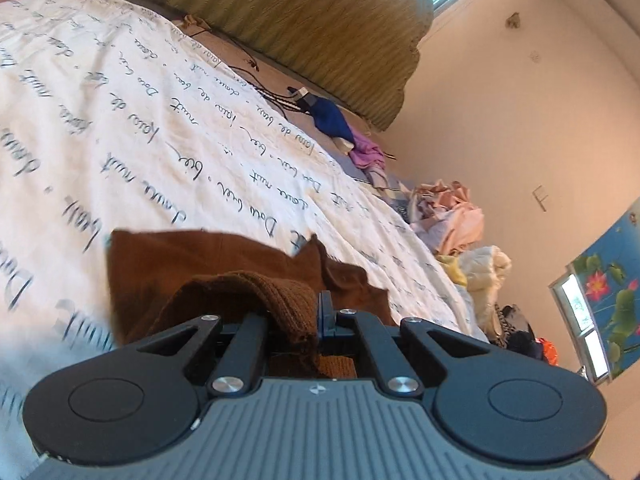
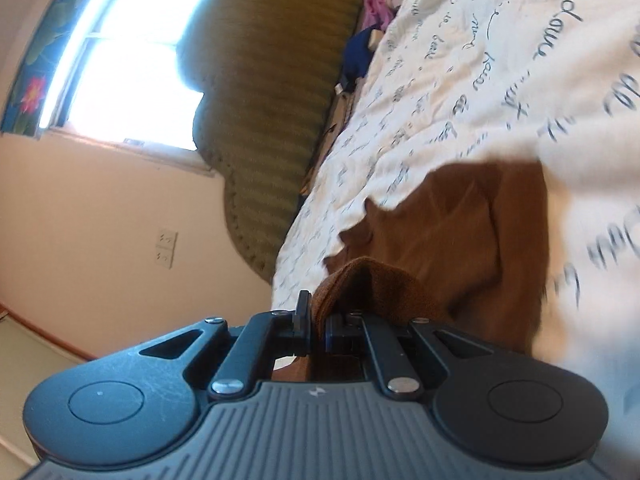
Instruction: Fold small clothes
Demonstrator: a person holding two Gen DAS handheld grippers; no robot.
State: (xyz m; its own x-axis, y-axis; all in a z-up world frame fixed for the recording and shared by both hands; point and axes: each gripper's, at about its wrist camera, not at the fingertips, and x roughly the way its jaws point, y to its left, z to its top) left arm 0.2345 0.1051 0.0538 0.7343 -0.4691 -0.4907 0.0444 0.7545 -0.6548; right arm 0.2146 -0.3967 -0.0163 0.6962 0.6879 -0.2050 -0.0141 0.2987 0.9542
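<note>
A brown knitted garment (image 1: 224, 280) hangs over the near edge of a bed's white duvet (image 1: 140, 112), its ribbed hem pinched at two spots: the left gripper (image 1: 316, 320) is clamped on one bunched fold, and the right gripper (image 2: 318, 320) is clamped on another fold of the same cloth (image 2: 460, 240). The rest of the piece trails out from the jaws and lies on the duvet, well short of the green quilted headboard (image 1: 300, 28).

The knit looks soft, light and floppy (it sags wherever unsupported), so it is likely to stretch or slip if pulled by one point; the ribbed edge or the corners seem the surest places to hold.

The duvet carries looping cursive script, apparently French, with something like "douce nuit" repeated, though blur leaves that uncertain. No brand label is legible.
</note>
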